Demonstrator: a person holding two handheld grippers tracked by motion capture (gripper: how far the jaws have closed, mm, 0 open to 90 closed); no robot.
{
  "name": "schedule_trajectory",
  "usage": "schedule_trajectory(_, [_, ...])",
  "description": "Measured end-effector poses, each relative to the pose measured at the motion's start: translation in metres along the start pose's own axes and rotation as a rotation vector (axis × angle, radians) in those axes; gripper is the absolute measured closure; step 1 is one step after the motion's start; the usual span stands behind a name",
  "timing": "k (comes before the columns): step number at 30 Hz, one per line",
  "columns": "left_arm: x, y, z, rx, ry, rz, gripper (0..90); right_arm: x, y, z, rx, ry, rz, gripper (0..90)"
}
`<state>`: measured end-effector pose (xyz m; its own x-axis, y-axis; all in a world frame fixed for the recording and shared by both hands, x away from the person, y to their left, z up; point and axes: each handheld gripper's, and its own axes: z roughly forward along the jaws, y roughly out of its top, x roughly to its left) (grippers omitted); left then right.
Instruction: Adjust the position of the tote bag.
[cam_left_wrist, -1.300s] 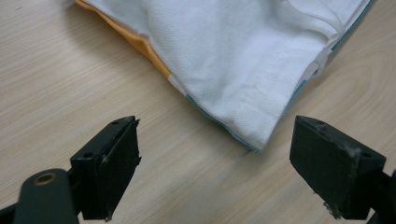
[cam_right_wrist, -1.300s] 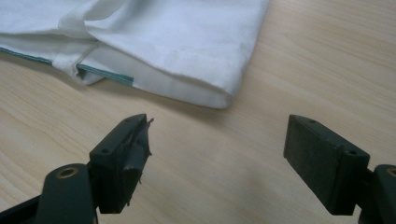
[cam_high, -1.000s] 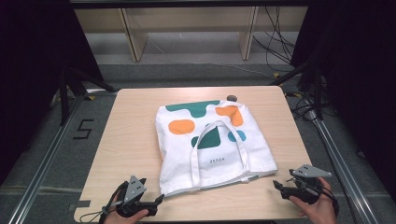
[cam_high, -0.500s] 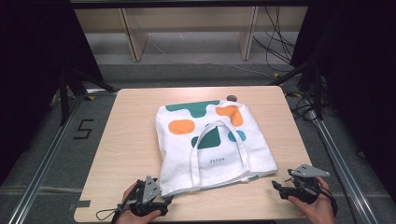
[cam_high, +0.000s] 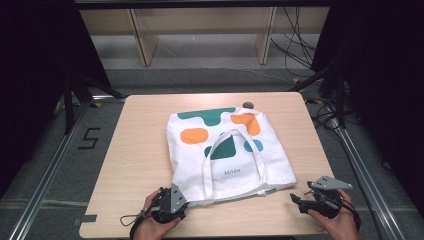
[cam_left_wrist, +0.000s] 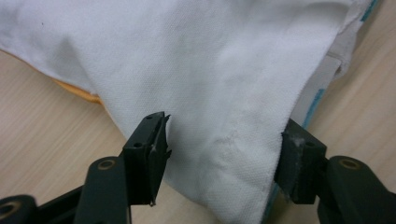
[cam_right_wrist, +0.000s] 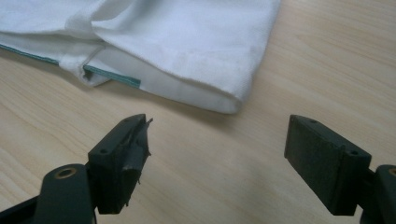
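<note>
On the table (cam_high: 135, 150), a pale wooden top, lies a white tote bag (cam_high: 270, 165), flat and slightly askew near the middle, its mouth toward the person. Its upper face carries rounded green (cam_high: 207, 114), orange (cam_high: 194, 135) and teal (cam_high: 253, 145) blobs and a small line of lettering, too small to read, and 2 white handles (cam_high: 258, 155) loop across it. A teal edge trim shows at the mouth in the right gripper view. Just past the bag's far edge sits a small dark round object (cam_high: 247, 104); what it is cannot be told.

The left gripper (cam_left_wrist: 224, 151) is at the bag's near left corner, its jaws spread wide with the white weave of that corner lying between them, not pinched. The right gripper (cam_right_wrist: 217, 144) hovers over bare wood just beside the near right corner (cam_right_wrist: 229, 103), jaws likewise spread, touching nothing.
</note>
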<state>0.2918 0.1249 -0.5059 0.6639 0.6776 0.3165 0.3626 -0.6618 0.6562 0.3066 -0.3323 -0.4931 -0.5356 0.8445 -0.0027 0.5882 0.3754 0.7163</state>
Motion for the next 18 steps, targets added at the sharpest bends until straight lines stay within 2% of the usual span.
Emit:
schedule_trajectory(2, [0.000,0.001,0.000,-0.005,-0.004,0.008,47.4,0.001,0.000,0.000,-0.009,0.001,0.017,22.9])
schedule_trajectory(4, [0.001,0.003,-0.001,-0.021,-0.016,0.012,58.8,0.002,0.000,0.000,-0.012,0.000,0.019,23.0])
schedule_trajectory(5, [0.001,0.003,0.000,-0.036,-0.028,0.015,58.8,0.002,0.001,0.000,-0.012,-0.007,0.028,23.0])
schedule_trajectory(6, [0.002,0.003,0.000,-0.037,-0.029,0.025,63.4,0.002,0.001,-0.001,-0.020,-0.008,0.019,23.1])
schedule_trajectory(7, [0.003,0.003,0.000,-0.042,-0.015,0.028,66.5,0.002,0.001,-0.001,-0.028,-0.012,0.024,23.1])
schedule_trajectory(8, [0.004,0.002,-0.001,-0.047,-0.011,0.027,70.6,0.002,0.001,-0.001,-0.042,-0.028,-0.005,23.1])
schedule_trajectory(9, [0.006,0.002,-0.002,-0.054,-0.003,0.029,75.6,0.003,0.001,-0.002,-0.050,-0.033,0.000,23.1])
schedule_trajectory(10, [0.007,0.002,-0.004,-0.056,0.006,0.030,76.4,0.003,0.003,-0.002,-0.047,-0.031,-0.008,23.1])
schedule_trajectory(11, [0.011,0.002,-0.005,-0.057,-0.006,0.024,77.0,0.004,0.003,-0.002,-0.041,-0.011,-0.007,23.2])
schedule_trajectory(12, [0.011,0.002,-0.005,-0.057,-0.006,0.024,77.4,0.004,0.003,-0.002,-0.041,-0.011,-0.007,23.2])
schedule_trajectory(13, [0.013,0.002,-0.006,-0.059,-0.019,0.015,77.6,0.005,0.004,0.000,-0.052,-0.009,-0.045,24.1])
schedule_trajectory(15, [0.018,0.001,-0.005,-0.076,-0.023,-0.010,77.7,0.009,0.006,0.002,-0.052,-0.003,-0.052,24.8])
schedule_trajectory(16, [0.018,0.001,-0.005,-0.076,-0.023,-0.010,77.8,0.009,0.006,0.002,-0.052,-0.003,-0.052,24.8])
schedule_trajectory(17, [0.023,0.001,-0.007,-0.087,-0.025,-0.022,77.9,0.011,0.008,0.005,-0.061,-0.028,-0.093,24.9])
schedule_trajectory(18, [0.023,0.001,-0.007,-0.087,-0.025,-0.022,78.0,0.013,0.010,0.006,-0.049,-0.018,-0.105,24.9])
